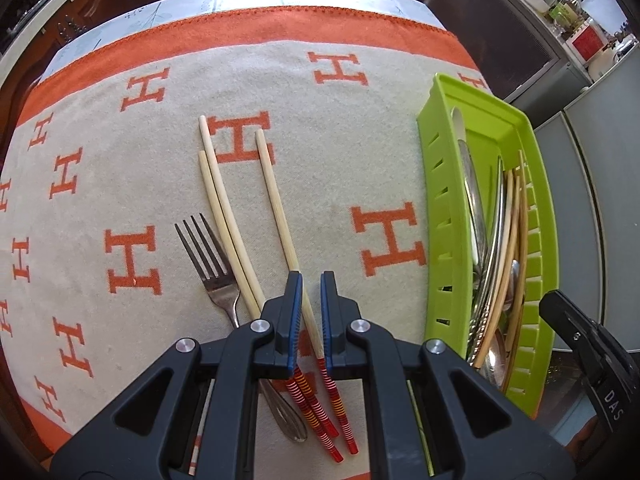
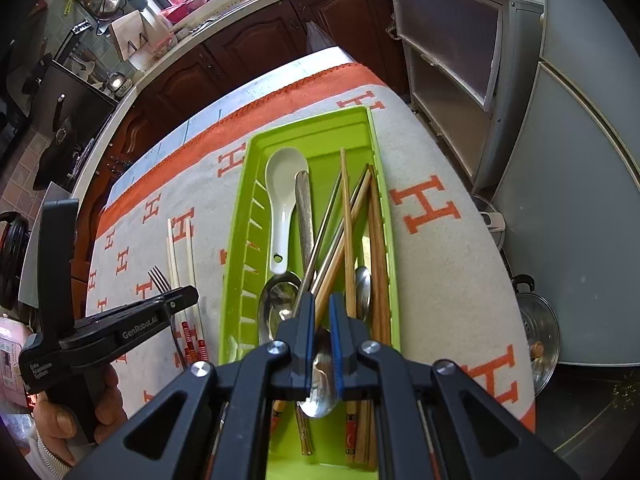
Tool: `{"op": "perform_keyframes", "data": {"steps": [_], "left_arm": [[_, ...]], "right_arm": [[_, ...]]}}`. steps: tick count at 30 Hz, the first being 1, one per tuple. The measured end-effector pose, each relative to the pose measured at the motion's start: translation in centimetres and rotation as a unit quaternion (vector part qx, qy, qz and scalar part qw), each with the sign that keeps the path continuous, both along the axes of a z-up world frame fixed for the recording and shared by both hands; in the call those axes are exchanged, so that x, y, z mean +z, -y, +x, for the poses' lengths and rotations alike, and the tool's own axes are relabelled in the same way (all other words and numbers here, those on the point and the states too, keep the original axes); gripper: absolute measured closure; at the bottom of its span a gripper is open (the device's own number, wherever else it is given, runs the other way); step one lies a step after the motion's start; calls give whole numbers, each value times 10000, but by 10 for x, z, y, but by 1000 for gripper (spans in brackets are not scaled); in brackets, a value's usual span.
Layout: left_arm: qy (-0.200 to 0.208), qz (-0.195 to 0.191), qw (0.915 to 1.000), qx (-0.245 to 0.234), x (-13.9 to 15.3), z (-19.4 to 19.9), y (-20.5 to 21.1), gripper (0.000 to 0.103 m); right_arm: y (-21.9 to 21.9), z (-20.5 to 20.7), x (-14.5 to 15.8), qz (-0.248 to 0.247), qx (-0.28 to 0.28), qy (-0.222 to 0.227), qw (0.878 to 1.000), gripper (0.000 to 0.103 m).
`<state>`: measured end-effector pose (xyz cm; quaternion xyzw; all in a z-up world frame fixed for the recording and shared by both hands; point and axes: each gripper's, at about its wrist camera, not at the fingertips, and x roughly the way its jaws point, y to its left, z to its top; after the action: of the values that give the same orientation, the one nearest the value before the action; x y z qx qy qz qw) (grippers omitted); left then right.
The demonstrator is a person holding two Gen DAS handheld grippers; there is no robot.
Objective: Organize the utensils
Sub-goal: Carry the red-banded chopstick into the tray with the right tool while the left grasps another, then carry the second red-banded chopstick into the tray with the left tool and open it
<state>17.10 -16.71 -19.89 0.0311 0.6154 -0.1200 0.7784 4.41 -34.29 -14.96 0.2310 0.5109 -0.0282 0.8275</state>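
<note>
My left gripper (image 1: 311, 280) is clenched on a light, stiff, slippery chopstick (image 1: 280, 208) near its striped end, lying on the desk (image 1: 340, 152) beside the green tray (image 1: 434, 184).

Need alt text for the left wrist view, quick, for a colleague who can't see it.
The left gripper is shut on one pale chopstick lying on the H-patterned cloth. Two more chopsticks and a fork lie to its left; a green tray of utensils sits at right.
</note>
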Motion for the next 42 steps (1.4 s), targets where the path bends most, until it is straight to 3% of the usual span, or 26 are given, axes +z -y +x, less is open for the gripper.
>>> {"op": "perform_keyframes", "data": {"steps": [9,17,24,32,37,42], "left_arm": [[-115,321,9994,-25,-13,-9,2,98],[199,531,9983,-146,-12,-20,8,97],[-176,25,9997,-183,-3,-31,-1,100],[-215,-711,9963,-442,47,-56,-5,100],[-227,-1096,9913,-688,76,-61,19,100],[-172,-1100,9889,-983,81,-65,61,100]], "right_arm": [[-2,-3,-2,63,-16,-12,10000,96],[-5,-7,-4,123,1,-19,9999,96],[4,-17,3,129,-122,83,9998,96],[14,-28,7,166,-290,128,9994,96],[18,-33,10,166,-363,167,9991,96],[23,-39,12,118,-457,179,9987,96]]}}
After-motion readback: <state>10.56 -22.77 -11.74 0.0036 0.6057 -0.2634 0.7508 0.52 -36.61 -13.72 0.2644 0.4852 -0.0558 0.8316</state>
